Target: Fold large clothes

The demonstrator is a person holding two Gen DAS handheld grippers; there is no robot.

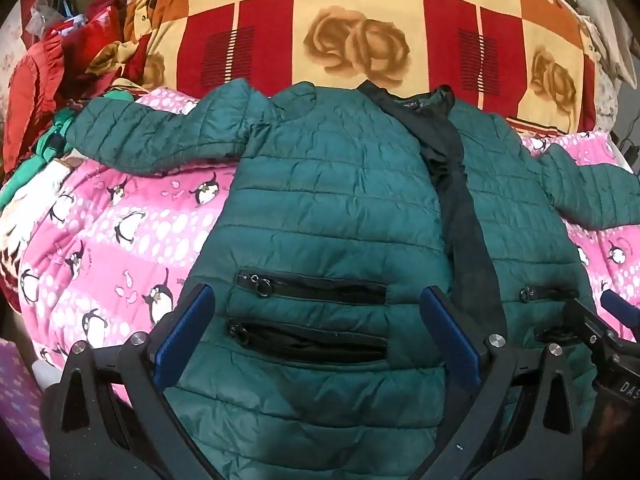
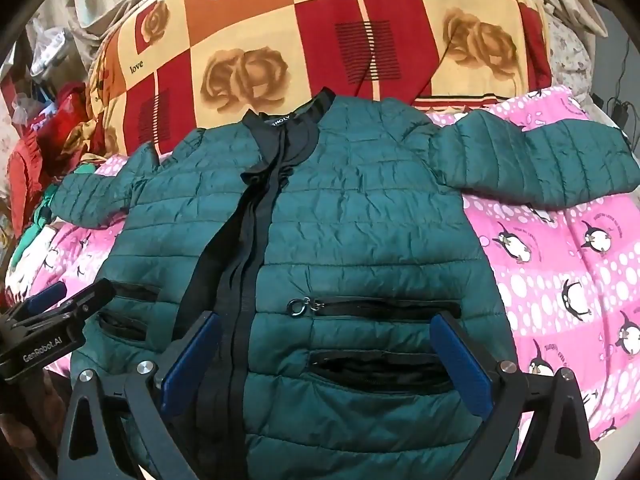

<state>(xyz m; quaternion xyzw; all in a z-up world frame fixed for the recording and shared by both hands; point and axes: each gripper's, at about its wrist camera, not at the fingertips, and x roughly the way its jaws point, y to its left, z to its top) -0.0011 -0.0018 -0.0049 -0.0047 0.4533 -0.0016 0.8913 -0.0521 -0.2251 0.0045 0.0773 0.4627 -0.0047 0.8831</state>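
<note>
A dark green quilted jacket (image 1: 336, 200) lies front up and spread flat on a pink penguin blanket (image 1: 120, 232), collar away from me, both sleeves out to the sides. It also shows in the right wrist view (image 2: 360, 216). A black zipper strip (image 2: 248, 240) runs down its middle. My left gripper (image 1: 318, 336) is open and empty above the left pockets (image 1: 308, 312). My right gripper (image 2: 326, 364) is open and empty above the right pockets (image 2: 380, 340). The right gripper shows at the right edge of the left view (image 1: 616, 320); the left gripper shows at the left edge of the right view (image 2: 60, 308).
A red, orange and cream checked quilt (image 1: 360, 32) with roses lies behind the jacket. A heap of red and green clothes (image 1: 52, 80) is piled at the far left. Cables (image 2: 618, 108) hang at the far right.
</note>
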